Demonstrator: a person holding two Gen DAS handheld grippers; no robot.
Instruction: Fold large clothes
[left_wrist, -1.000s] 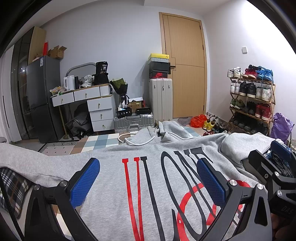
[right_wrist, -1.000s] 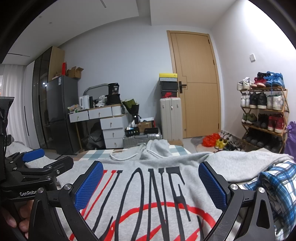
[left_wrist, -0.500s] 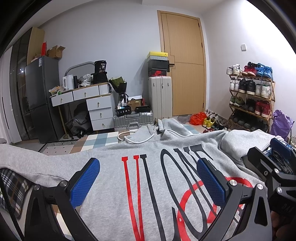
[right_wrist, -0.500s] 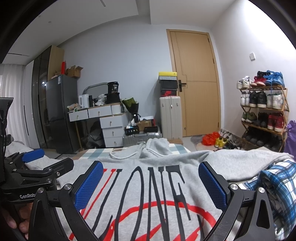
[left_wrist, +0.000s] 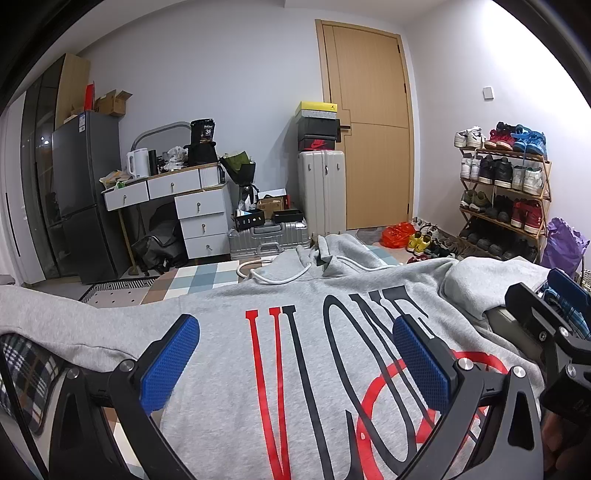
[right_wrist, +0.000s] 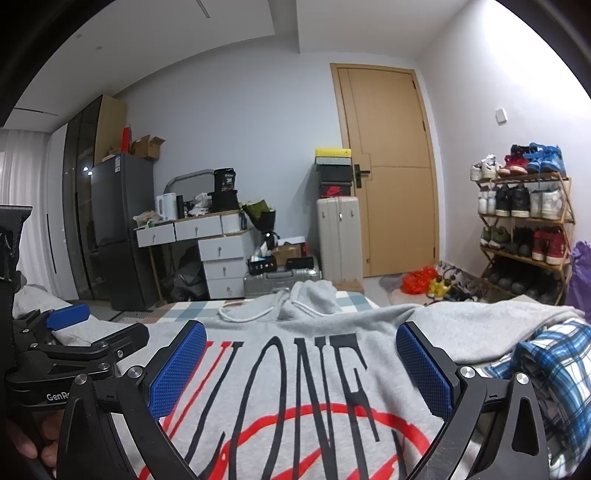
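Note:
A grey hoodie with red and black lettering lies spread face up, hood and white drawstrings at the far end; it also shows in the right wrist view. Its sleeves stretch out left and right. My left gripper is open and empty, hovering over the chest print. My right gripper is open and empty, also above the print. Each gripper shows at the edge of the other's view.
A blue plaid cloth lies beside the right sleeve, a dark plaid cloth under the left sleeve. Beyond stand a silver case, white suitcase, drawers, fridge, shoe rack and door.
Both views have shifted very slightly; the left gripper has tilted down a little. Both grippers stay open and the hoodie has not moved.

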